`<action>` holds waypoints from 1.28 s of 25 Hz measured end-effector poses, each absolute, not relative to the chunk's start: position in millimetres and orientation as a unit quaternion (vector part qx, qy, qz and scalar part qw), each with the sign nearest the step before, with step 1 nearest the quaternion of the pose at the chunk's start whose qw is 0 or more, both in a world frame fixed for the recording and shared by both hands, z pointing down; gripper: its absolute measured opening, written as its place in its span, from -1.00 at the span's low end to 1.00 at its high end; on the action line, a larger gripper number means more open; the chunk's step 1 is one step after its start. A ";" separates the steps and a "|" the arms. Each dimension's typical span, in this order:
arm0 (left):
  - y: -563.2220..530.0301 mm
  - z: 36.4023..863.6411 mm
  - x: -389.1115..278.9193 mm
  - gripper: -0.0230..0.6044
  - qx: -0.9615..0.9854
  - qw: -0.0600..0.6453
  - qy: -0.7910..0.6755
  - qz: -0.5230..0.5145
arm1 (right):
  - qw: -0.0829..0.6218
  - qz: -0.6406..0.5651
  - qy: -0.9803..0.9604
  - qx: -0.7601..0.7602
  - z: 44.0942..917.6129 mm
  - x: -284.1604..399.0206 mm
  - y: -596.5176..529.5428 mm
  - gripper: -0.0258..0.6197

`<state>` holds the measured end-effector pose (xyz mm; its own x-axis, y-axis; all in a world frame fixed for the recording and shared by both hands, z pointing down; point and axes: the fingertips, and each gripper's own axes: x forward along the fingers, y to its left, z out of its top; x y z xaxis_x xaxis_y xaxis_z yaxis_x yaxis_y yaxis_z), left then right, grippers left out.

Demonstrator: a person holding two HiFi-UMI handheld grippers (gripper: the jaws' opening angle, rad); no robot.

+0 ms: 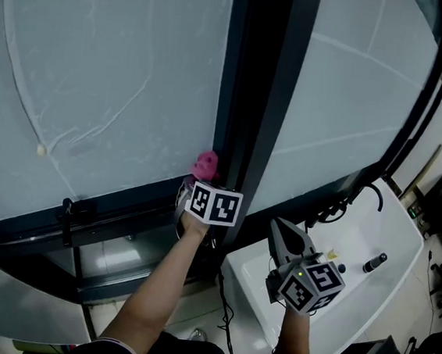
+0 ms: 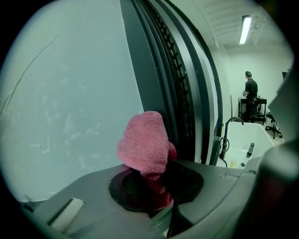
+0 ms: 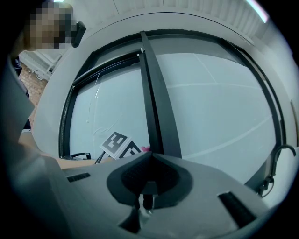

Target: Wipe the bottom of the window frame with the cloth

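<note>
A pink cloth (image 1: 205,164) (image 2: 145,148) is bunched up in my left gripper (image 1: 203,172) (image 2: 154,183), whose jaws are shut on it. The cloth's tip sits beside the dark vertical window frame post (image 1: 254,97) (image 2: 173,88), just above the bottom frame rail (image 1: 115,214), against the frosted glass. My right gripper (image 1: 287,236) (image 3: 148,161) hovers lower right, over the sink edge, jaws shut with nothing between them. In the right gripper view the left gripper's marker cube (image 3: 120,145) shows by the post, with a sliver of pink cloth (image 3: 145,149).
A white sink (image 1: 391,237) with a black faucet (image 1: 370,190) stands to the right under the window. A black window handle (image 1: 68,213) sticks out of the lower frame at left. A person (image 2: 251,91) stands far back in the room. Cables (image 1: 226,318) hang below the sill.
</note>
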<state>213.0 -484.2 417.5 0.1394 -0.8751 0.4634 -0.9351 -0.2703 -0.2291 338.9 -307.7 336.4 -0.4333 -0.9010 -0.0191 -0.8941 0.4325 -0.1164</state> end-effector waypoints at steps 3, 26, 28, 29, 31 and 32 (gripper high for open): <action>-482.7 417.0 212.6 -0.68 0.755 0.055 -0.597 0.266 | 0.039 -0.042 0.849 -0.526 333.8 335.1 -306.8 -0.92; -428.6 420.1 55.3 -0.68 0.726 0.105 -0.635 0.244 | 0.030 -0.037 0.902 -0.429 333.0 190.6 -301.9 -0.92; -425.0 420.2 37.8 -0.68 0.719 0.108 -0.643 0.241 | 0.030 -0.033 0.907 -0.419 329.1 175.4 -301.7 -0.92; -423.2 420.1 28.8 -0.68 0.715 0.110 -0.647 0.238 | 0.030 -0.031 0.909 -0.414 327.4 168.2 -301.5 -0.92; -418.7 419.7 11.2 -0.68 0.706 0.115 -0.659 0.233 | 0.029 -0.031 0.914 -0.405 326.0 153.5 -300.6 -0.92; -416.1 419.2 3.3 -0.68 0.702 0.115 -0.664 0.230 | 0.027 -0.032 0.916 -0.399 326.1 146.3 -299.9 -0.92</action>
<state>3.3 -416.1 419.2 0.0111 -0.8791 0.4766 -0.9854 -0.0905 -0.1441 146.3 -299.9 326.1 -0.6800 -0.7328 -0.0249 -0.7294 0.6795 -0.0796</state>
